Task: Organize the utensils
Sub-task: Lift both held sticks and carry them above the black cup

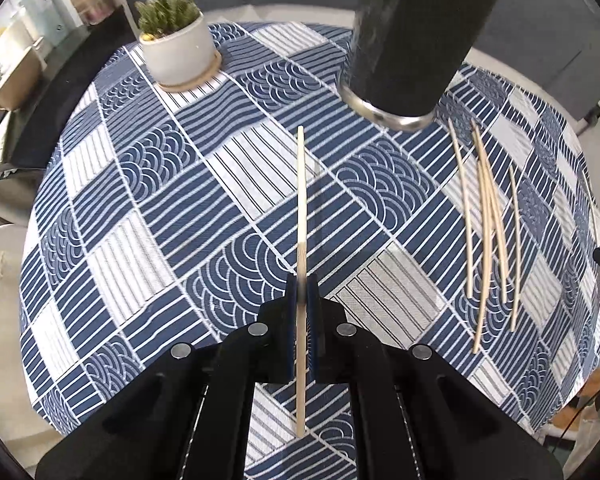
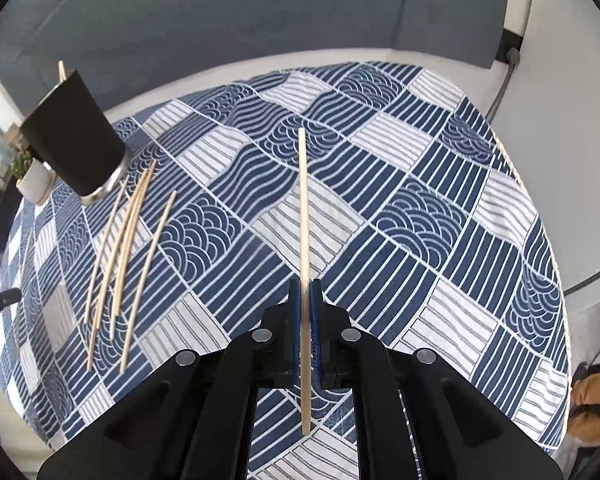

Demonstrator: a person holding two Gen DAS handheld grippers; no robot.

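Note:
My left gripper is shut on a wooden chopstick that points forward above the table. My right gripper is shut on another wooden chopstick, also held above the cloth. A black cylindrical holder with a metal base stands at the back of the table, ahead and right of the left gripper; in the right wrist view it is at the far left with a chopstick tip sticking out of its top. Several loose chopsticks lie on the cloth near the holder, also seen in the right wrist view.
A blue and white patterned tablecloth covers the round table. A small green plant in a white pot stands at the back left. A dark sofa back runs behind the table. A cable hangs at the far right.

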